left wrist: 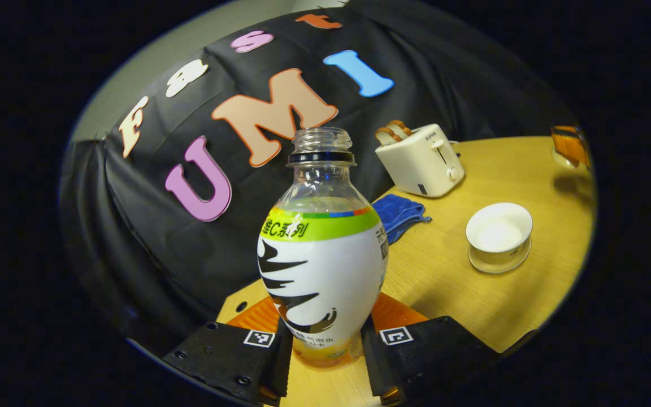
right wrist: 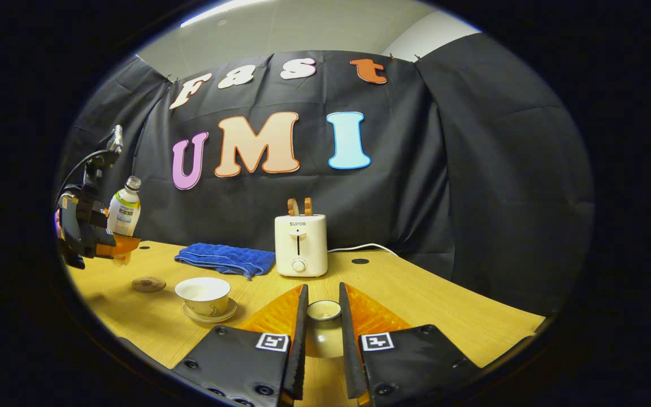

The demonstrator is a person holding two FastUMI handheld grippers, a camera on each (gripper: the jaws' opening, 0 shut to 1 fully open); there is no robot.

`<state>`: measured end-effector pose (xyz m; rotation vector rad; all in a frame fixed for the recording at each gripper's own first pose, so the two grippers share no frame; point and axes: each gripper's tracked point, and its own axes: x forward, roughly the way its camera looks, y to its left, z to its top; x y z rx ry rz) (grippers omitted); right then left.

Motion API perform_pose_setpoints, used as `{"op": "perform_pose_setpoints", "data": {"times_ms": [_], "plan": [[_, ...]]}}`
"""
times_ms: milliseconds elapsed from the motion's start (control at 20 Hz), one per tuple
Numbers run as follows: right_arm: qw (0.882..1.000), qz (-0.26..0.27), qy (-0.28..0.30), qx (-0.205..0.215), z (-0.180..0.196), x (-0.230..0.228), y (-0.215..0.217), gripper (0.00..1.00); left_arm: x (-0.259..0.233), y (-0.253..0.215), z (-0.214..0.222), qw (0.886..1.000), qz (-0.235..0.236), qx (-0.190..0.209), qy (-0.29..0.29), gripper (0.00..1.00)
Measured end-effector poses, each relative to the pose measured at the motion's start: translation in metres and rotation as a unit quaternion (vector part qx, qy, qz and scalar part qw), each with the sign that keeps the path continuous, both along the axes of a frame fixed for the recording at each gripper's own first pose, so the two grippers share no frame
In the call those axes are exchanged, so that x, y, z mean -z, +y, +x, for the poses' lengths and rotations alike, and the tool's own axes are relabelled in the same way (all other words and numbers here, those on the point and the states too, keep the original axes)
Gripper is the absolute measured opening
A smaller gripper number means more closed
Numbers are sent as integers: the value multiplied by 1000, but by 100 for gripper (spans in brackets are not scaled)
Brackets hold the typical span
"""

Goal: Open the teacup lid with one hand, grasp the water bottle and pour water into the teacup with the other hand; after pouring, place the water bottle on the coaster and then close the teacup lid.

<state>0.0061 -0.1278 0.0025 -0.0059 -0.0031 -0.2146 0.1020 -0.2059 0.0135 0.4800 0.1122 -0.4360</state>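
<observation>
A clear water bottle [left wrist: 322, 265] with a white and green label and no cap stands upright between the fingers of my left gripper [left wrist: 325, 342], which is shut on its lower part. To its right the white teacup [left wrist: 498, 230] sits uncovered on its saucer. In the right gripper view, my right gripper [right wrist: 323, 317] is shut on the pale teacup lid [right wrist: 324, 334], held above the table's front. The open teacup [right wrist: 203, 294] is to its left, with a small round coaster [right wrist: 148, 284] beyond. Farther left, the bottle [right wrist: 124, 211] sits in the left gripper [right wrist: 85, 229].
A white toaster [right wrist: 300, 245] with toast in its slots stands at the back of the wooden table [right wrist: 427, 294], its cord trailing right. A folded blue cloth [right wrist: 225, 258] lies left of it. The black cloth wall closes off the back.
</observation>
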Motion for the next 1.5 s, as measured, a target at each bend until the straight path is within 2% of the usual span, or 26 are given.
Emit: {"op": "perform_pose_setpoints", "data": {"times_ms": [200,500,650,900,1200,1500], "plan": [[1000,-1,0,3,0,0,-1,32,14,5,3,994,-105,1,22,52],[1000,-1,0,11,0,0,-4,32,12,0,14,973,-226,11,37,52],[1000,-1,-1,12,-1,0,-4,32,19,0,23,973,-228,2,42,52],[1000,-1,0,12,-1,0,-4,32,29,-8,28,976,-208,9,63,53],[1000,-1,0,12,-1,0,-4,31,36,-19,33,976,-206,15,70,54],[1000,-1,0,13,-1,-1,-4,33,40,-20,34,976,-203,16,74,61]]}}
